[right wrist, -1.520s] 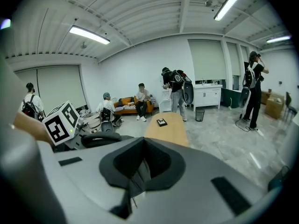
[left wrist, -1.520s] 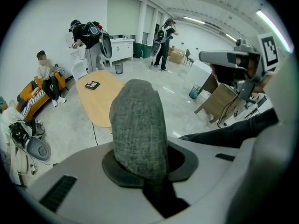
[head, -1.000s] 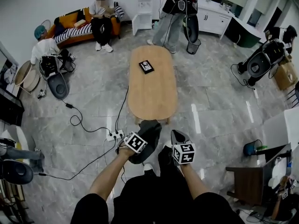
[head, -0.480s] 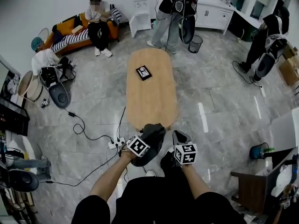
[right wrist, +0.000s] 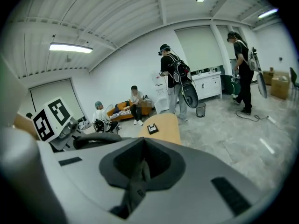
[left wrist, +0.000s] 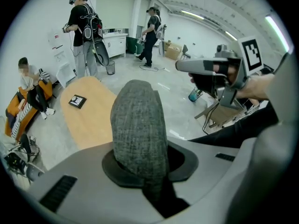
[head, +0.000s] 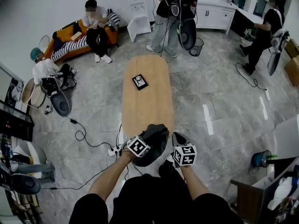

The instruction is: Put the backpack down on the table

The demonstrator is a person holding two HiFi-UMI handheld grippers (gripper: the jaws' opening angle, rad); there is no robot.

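**Backpack held in both tongs at the near end of the desk**

From the head view we see the backpack [head: 152, 141] as a dark grey bundle between our two hands. It is off the floor [head: 93, 106] and right at the near end of the oval wooden desk [head: 145, 101]. This view does not show whether it touches the desk. It also hides how the left tongs [head: 140, 148] and right tongs [head: 180, 146] meet the cloth.

The gripper views show that. In the left gripper view, the left tongs [left wrist: 149, 171] are clamped on a thick hump of grey woven fabric [left wrist: 139, 125], which stands up between the jaws. In the right gripper view, the right tongs [right wrist: 138, 181] are pinched on a thin dark strap [right wrist: 140, 171].

Each gripper view also shows the other gripper's marker cube off to one side, which the head view shows from above. A small black square object [head: 139, 81] lies on the desk, well apart from the backpack, and it appears in all three views.
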